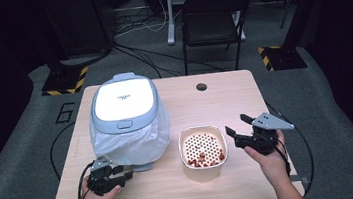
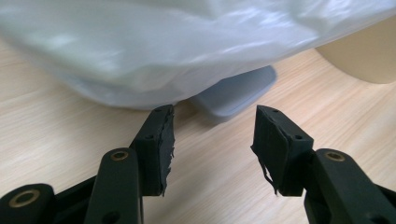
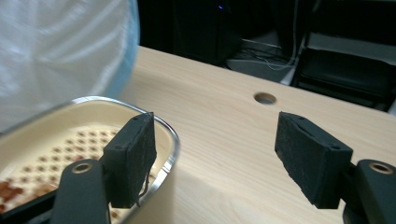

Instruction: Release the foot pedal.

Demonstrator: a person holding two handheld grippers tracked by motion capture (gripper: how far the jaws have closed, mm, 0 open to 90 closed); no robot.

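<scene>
We have 2 grippers at the near edge of the table [image 1: 243,87]. The left gripper [image 1: 126,174] sits low in front of the appliance [image 1: 124,105], which wears a thin plastic bag [image 1: 134,142] bunched around its lower half; its jaws stand apart with nothing between them, aimed at the bag's hem and the grey foot [image 2: 233,91] poking out beneath. The right gripper [image 1: 238,128] hangs just beside the cream basket [image 1: 203,149], jaws also apart and empty; in the right gripper view one pad overlaps the basket's metal rim [image 3: 168,135], though we cannot tell whether it touches.

The basket stands right of the appliance, close to it, with a perforated floor and a few reddish-brown bits lying at its near side. We judge it stiff and fairly light, with a smooth rim that could slip between flat pads, so we would pinch the wall just under the rim, one pad inside and one outside, and keep it level so the bits stay put. The bag is soft, slippery film: gather a fold at the hem, since a single layer would slide or tear.
</scene>
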